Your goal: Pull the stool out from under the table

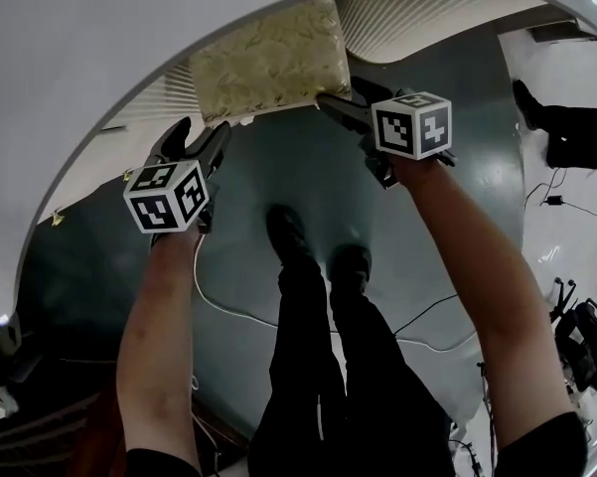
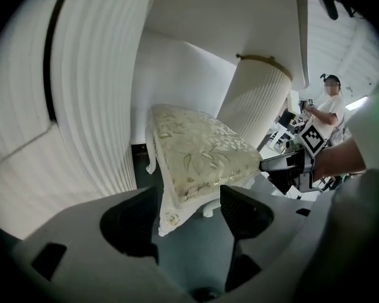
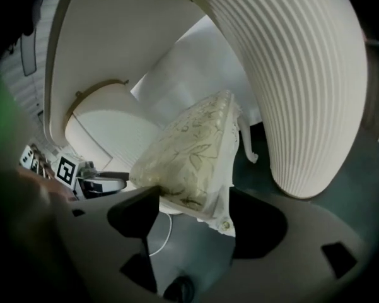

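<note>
In the head view we see the stool (image 1: 268, 63) at the upper middle of the frame. Its square cushion is pale gold with a leafy pattern, and it is partly tucked under the curved rim of the white table (image 1: 79, 48). The left gripper (image 1: 201, 139) reaches toward the stool's lower left corner and the right gripper (image 1: 346, 102) toward its lower right corner. Below them lie the dark green floor (image 1: 268, 177) and our own black-trousered legs (image 1: 318, 366).

In the left gripper view the jaws stand wide apart. The stool's near corner sits in the gap between them, with white carved trim and a small rosette, and the pads do not press on it. The cushion fills the middle of the frame, with a white curled leg at its left side. A ribbed white table base (image 2: 258, 106) rises behind it.

In the right gripper view the jaws are also wide. The stool's other front corner hangs between them, ungripped, and the cushion slants up through the centre.
</note>
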The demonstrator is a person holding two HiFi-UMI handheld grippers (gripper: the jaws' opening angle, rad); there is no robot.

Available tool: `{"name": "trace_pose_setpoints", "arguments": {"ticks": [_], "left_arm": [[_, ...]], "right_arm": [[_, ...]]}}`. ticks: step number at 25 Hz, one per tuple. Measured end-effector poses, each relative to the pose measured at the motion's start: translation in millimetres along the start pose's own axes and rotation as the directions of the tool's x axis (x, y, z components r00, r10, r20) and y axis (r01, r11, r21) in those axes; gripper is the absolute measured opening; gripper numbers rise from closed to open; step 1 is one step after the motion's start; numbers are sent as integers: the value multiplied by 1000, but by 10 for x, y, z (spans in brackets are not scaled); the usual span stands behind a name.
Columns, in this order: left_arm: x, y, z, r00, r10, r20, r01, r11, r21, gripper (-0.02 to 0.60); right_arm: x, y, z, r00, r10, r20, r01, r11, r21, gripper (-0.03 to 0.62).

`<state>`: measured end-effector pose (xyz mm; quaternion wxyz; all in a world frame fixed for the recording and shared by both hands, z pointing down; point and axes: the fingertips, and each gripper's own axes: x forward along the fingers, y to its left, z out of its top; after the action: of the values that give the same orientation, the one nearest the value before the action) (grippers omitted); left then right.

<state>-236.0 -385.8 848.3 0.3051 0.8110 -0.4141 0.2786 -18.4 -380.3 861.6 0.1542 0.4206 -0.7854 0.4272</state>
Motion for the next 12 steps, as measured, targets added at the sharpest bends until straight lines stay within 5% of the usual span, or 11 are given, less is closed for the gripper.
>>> {"name": "trace_pose_setpoints", "arguments": {"ticks": [3, 7, 12], "left_arm": [[78, -41, 39, 1000, -18, -13, 18, 1000, 22, 337], [182, -165, 27, 996, -75, -49, 77, 996, 38, 356], [209, -252, -9, 997, -45, -60, 53, 990, 133, 356]], "right_arm": [[7, 77, 17, 999, 50, -6, -50, 998, -23, 344], [100, 185, 21, 997, 61, -44, -64, 996, -68, 438], [79, 173, -31, 998, 23, -59, -29, 993, -110, 365]]}}
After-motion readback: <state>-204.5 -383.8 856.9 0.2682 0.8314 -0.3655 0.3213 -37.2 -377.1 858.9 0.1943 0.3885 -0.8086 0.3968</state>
